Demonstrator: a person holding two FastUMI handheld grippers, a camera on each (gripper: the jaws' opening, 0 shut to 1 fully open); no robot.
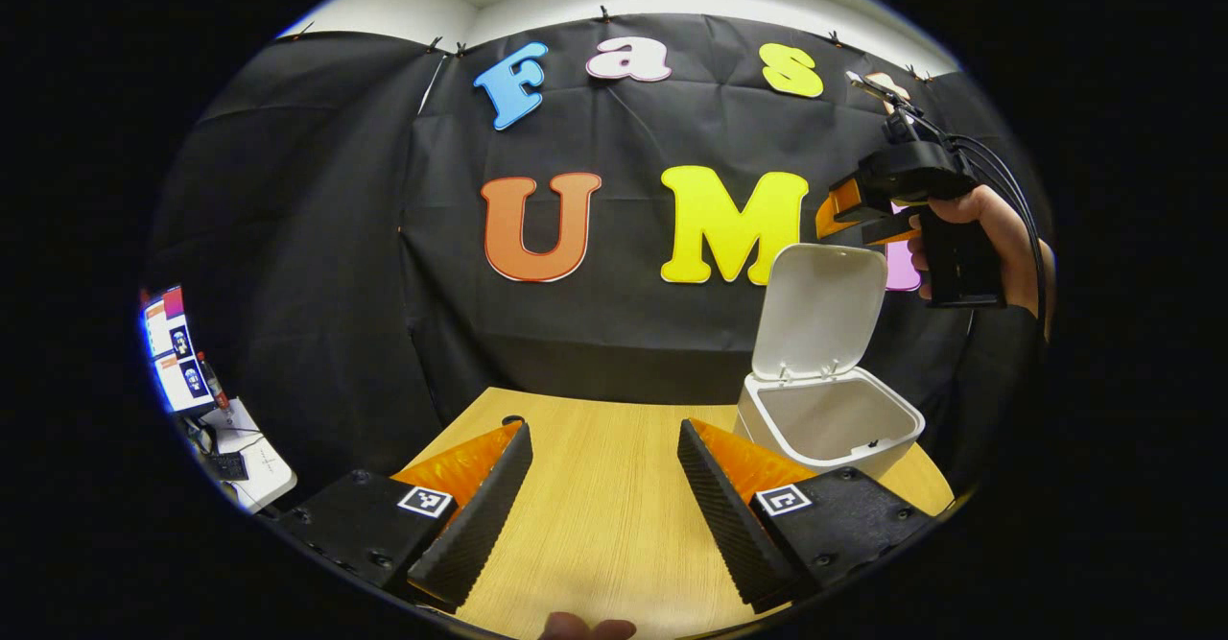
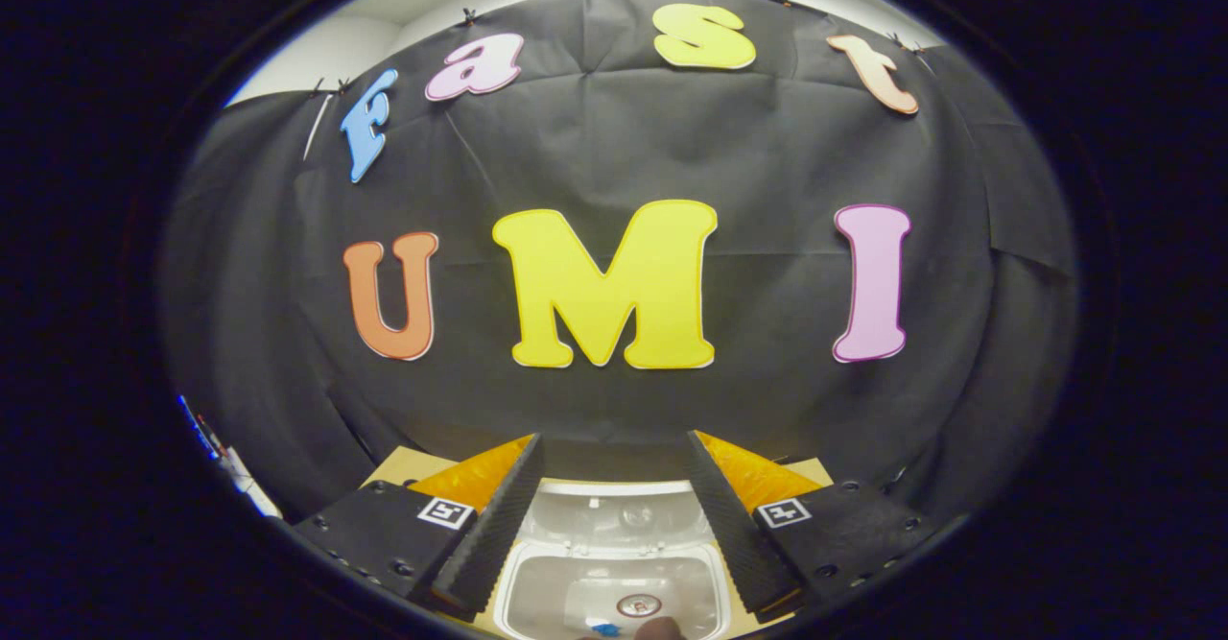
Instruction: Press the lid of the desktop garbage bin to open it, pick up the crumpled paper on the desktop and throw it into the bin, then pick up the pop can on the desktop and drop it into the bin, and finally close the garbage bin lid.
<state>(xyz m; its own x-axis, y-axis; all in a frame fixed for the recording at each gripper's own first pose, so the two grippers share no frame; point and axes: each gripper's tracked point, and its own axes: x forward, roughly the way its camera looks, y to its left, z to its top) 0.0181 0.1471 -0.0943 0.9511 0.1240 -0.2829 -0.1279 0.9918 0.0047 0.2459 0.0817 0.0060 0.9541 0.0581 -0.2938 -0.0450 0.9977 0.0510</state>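
One white garbage bin (image 1: 827, 419) stands on the right part of my wooden tabletop (image 1: 604, 515), its lid (image 1: 820, 309) swung up and leaning back toward the booth's black cloth wall (image 1: 317, 266). From the right gripper view I look straight down into that bin (image 2: 614, 587), and at its bottom lies a pop can (image 2: 638, 605) with its round top toward the camera; something small and blue shows at the lower edge beside it, too cut off for me to tell what it is. My right hand-held gripper (image 2: 614, 515) hangs directly above the bin opening with its fingers spread apart and nothing between them. In the left gripper view I see that same gripper (image 1: 844, 218) raised above and just behind the upright lid, a hand (image 1: 988, 237) wrapped round its grip. My left hand-held gripper (image 1: 604, 496) hovers low over the bare tabletop to the left of the bin, fingers spread wide and holding nothing. Off to the far left, a lit screen (image 1: 173, 347) sits above a small white side table (image 1: 254, 462).
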